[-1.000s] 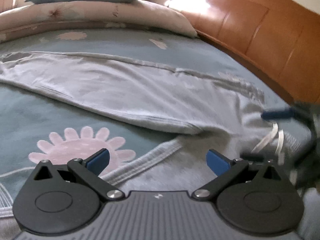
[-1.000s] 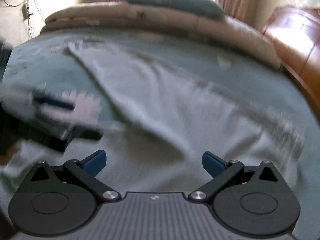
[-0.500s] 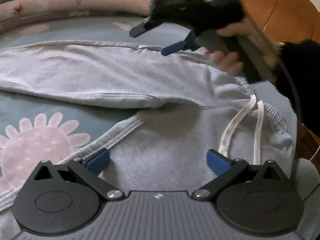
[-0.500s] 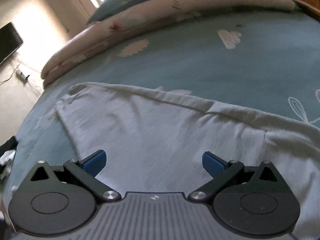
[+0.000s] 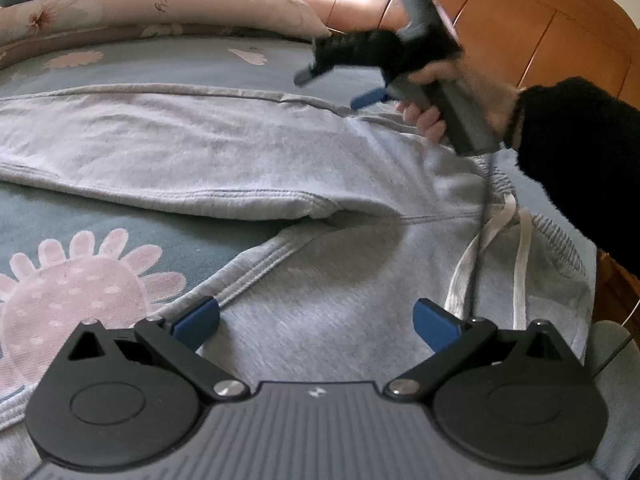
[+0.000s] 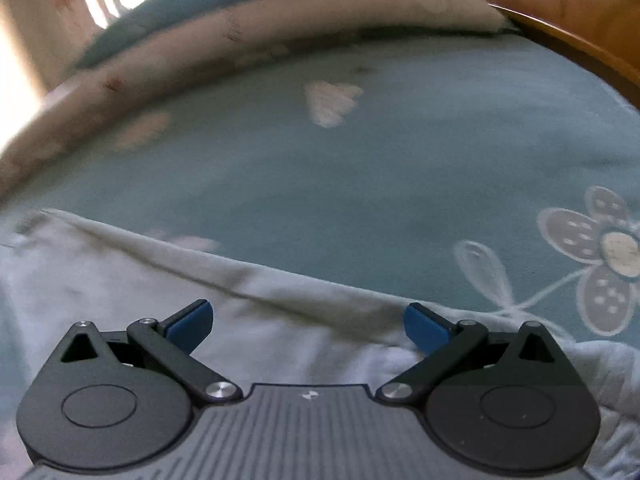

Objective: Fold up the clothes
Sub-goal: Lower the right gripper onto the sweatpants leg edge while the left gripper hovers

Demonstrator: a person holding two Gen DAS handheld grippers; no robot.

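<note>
left gripper [image 5: 316, 322] low over grey sweatpants [image 5: 328, 304], jaws spread. right gripper [image 6: 308, 322] at two o'clock above far leg, tilted down, jaws spread, hand [image 5: 436, 100] clenching handle.

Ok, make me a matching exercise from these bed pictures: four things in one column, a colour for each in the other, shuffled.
Things:
1. sweatpants
2. drawstring
3. headboard
4. bedsheet

Colours:
A. orange-brown wood
B. white
C. blue-green with flower prints
D. light grey

Pairs: 1-D, 2-B, 3-A, 4-C
</note>
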